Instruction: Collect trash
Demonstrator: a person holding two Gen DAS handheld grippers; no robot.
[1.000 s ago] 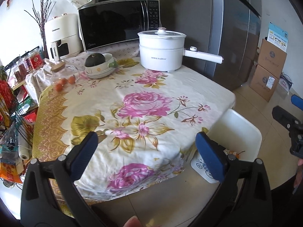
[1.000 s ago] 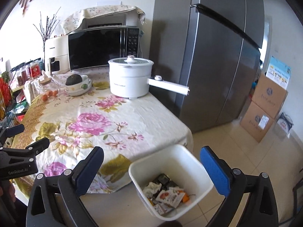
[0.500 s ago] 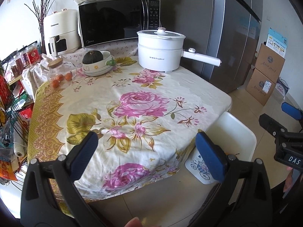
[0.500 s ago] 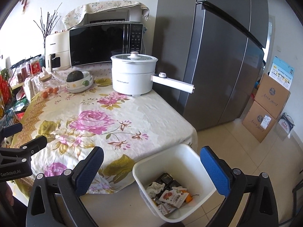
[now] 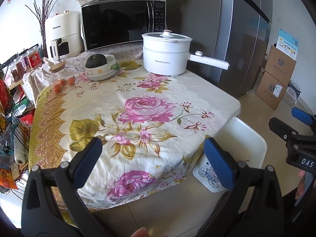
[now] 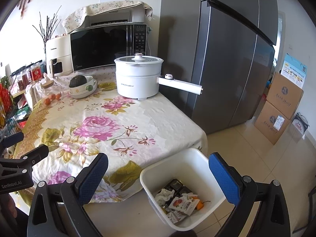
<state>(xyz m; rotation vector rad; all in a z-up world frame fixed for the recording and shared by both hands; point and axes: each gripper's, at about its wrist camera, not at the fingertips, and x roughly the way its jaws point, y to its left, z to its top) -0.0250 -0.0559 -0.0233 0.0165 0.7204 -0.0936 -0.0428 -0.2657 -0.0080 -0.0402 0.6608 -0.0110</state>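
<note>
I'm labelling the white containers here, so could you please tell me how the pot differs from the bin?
The pot stands on the table; the bin sits on the floor beside it. The pot is round, lidded, with a long handle; the bin is squarish and open-topped, holding wrappers. Both are white.

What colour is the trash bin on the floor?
White trash bin, clearest in the right wrist view.

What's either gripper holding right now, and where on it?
Nothing. The left gripper and right gripper are both open and empty; the trash lies in the white bin.
</note>
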